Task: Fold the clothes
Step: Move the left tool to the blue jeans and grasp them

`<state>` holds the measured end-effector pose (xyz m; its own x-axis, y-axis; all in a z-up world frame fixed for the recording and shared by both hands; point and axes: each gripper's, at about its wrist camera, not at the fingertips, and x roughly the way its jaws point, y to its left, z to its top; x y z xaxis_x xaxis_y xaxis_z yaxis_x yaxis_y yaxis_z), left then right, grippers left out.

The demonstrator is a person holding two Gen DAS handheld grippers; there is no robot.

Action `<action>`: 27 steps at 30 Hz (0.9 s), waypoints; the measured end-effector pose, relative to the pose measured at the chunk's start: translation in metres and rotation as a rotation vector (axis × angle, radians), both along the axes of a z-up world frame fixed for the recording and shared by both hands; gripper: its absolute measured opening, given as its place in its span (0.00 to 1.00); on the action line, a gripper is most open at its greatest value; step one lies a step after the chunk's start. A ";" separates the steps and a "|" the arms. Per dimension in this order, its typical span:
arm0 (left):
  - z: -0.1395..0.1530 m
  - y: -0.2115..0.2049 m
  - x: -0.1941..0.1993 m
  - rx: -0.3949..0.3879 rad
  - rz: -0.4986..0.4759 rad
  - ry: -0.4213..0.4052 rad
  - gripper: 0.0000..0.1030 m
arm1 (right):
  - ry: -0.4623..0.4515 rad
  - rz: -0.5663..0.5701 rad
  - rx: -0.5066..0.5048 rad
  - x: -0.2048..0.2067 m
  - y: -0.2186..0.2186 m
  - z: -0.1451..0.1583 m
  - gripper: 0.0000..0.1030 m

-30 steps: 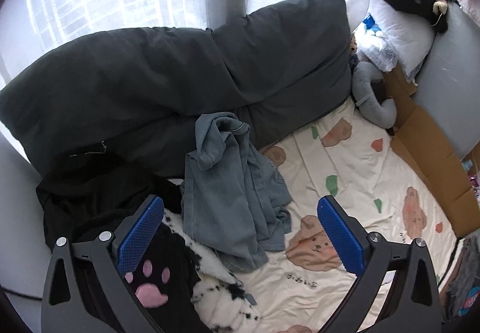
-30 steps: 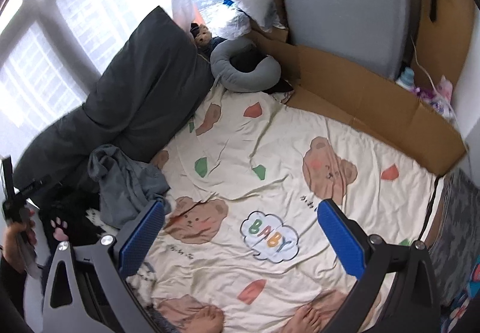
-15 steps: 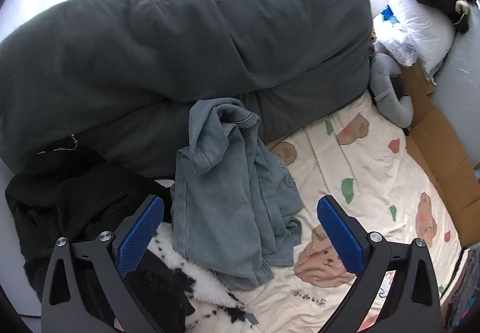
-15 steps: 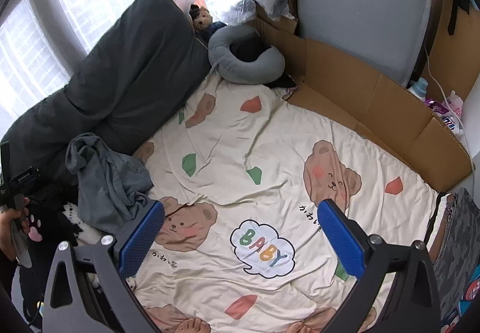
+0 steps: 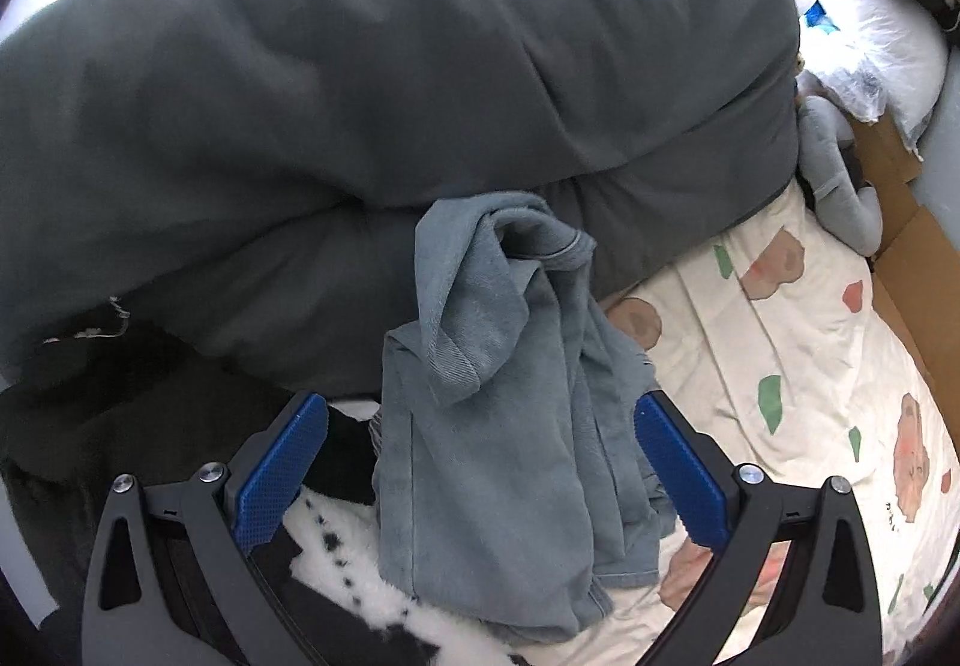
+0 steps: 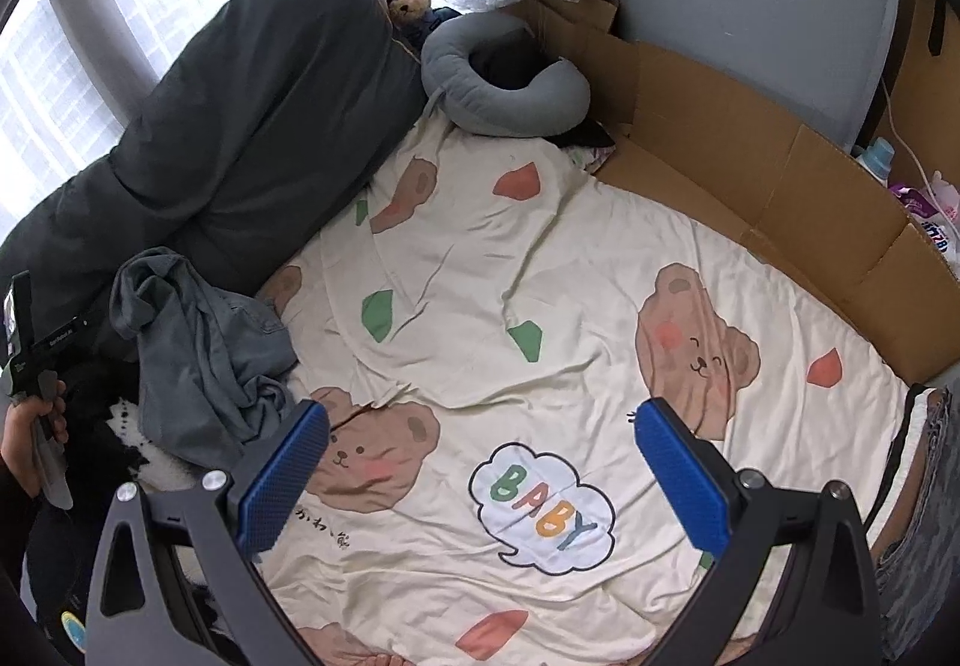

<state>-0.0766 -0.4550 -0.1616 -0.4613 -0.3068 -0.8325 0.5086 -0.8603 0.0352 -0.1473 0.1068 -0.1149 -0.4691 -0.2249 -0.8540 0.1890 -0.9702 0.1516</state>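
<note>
Crumpled blue-grey cotton garment (image 5: 510, 402) lies at the cream bear-print sheet's (image 6: 540, 306) left edge, against the dark grey duvet (image 5: 360, 96). Left gripper (image 5: 480, 456) gapes wide over it; right gripper (image 6: 480, 462) likewise wide, holding nothing.

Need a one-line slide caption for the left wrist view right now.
Open left gripper poised over a crumpled blue-grey garment lying against a dark grey duvet.
</note>
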 end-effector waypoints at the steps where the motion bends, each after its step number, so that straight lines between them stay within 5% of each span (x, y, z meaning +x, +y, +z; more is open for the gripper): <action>1: -0.004 -0.003 -0.002 0.007 0.003 -0.003 0.99 | 0.001 0.000 0.002 -0.001 -0.001 -0.002 1.00; 5: -0.018 -0.012 -0.009 0.005 0.009 -0.001 0.96 | -0.007 0.018 -0.004 -0.004 -0.010 -0.016 1.00; 9: -0.033 -0.024 -0.020 0.038 0.052 -0.025 0.68 | -0.022 0.038 -0.010 -0.005 -0.020 -0.031 1.00; 15: -0.050 -0.029 -0.035 0.009 0.032 -0.030 0.65 | -0.044 0.061 -0.008 -0.006 -0.033 -0.048 1.00; 17: -0.054 -0.028 -0.038 0.002 0.018 -0.033 0.41 | -0.053 0.065 -0.016 -0.008 -0.038 -0.053 1.00; 19: -0.053 -0.028 -0.038 0.010 0.008 -0.028 0.32 | -0.062 0.071 -0.030 -0.010 -0.043 -0.058 1.00; 27: -0.046 -0.026 -0.037 0.047 -0.038 -0.005 0.20 | -0.070 0.135 -0.104 -0.010 -0.075 -0.069 1.00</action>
<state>-0.1132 -0.4815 -0.2074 -0.4678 -0.2498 -0.8478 0.4759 -0.8795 -0.0035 -0.1570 0.0317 -0.1839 -0.3686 -0.3706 -0.8525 0.3016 -0.9152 0.2674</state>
